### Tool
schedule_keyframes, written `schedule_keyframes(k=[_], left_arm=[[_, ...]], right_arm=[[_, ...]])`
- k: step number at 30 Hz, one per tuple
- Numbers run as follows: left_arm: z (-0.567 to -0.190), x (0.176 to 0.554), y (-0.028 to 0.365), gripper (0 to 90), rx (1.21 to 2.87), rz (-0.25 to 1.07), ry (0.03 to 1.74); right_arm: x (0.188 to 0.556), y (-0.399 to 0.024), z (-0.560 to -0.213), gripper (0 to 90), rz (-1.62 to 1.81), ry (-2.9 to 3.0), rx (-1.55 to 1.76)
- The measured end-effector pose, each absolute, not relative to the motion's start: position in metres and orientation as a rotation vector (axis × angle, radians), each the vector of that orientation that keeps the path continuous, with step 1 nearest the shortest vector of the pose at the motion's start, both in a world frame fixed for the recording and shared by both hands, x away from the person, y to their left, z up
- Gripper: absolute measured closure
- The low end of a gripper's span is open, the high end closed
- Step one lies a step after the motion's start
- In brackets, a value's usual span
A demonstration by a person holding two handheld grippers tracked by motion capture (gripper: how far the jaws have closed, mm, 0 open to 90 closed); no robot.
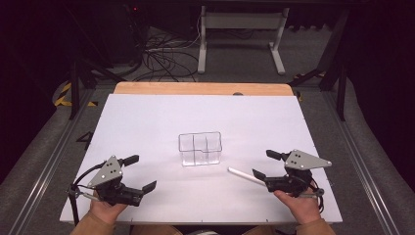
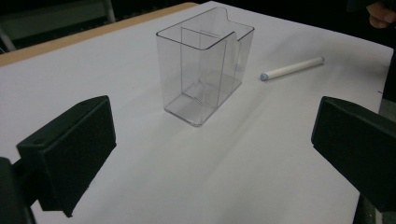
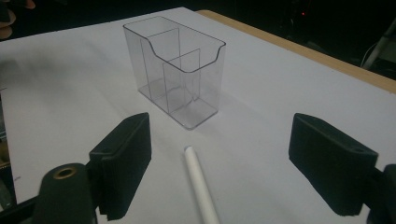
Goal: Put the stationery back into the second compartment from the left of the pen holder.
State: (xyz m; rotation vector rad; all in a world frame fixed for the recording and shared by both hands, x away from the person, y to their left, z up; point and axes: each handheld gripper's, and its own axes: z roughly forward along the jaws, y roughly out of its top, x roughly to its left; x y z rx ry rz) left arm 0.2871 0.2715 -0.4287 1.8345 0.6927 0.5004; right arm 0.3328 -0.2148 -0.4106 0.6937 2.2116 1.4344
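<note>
A clear plastic organizer box [image 1: 200, 149] with inner dividers stands upright at the middle of the white board [image 1: 147, 117], and nothing lies inside it [image 2: 205, 65] [image 3: 180, 65]. A white pen [image 1: 244, 176] lies flat to its right, near my right gripper [image 1: 266, 164]. In the right gripper view the pen [image 3: 201, 186] runs between the two open jaws, untouched. My left gripper [image 1: 140, 172] rests open at the front left, some way from the box, with nothing between its jaws. From the left gripper view the pen [image 2: 292, 68] lies beyond the box.
The board covers a wooden table whose bare edge [image 1: 203, 88] shows at the back. Behind it stand a white table frame [image 1: 240, 34] and loose cables [image 1: 166, 58] on the floor. Metal rails [image 1: 44, 166] run along both sides.
</note>
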Motion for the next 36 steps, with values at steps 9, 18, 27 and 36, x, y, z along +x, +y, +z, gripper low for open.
schedule_keyframes(k=[9, 18, 27, 36], left_arm=[[-0.437, 0.284, 0.269, 1.1, 1.847, 0.516, 0.666], [-0.439, 0.283, 0.27, 1.2, 1.853, 0.529, 0.67], [-0.437, 0.282, 0.271, 1.4, 1.853, 0.521, 0.652], [-0.437, 0.282, 0.271, 1.5, 1.858, 0.523, 0.656]], right_arm=[[0.334, -0.212, -0.411, 22.3, 1.404, 2.235, 0.693], [0.342, -0.204, -0.407, 26.5, 1.349, 2.29, 0.705], [0.352, -0.19, -0.4, 34.5, 1.238, 2.448, 0.694], [0.365, -0.174, -0.402, 40.1, 1.112, 2.543, 0.696]])
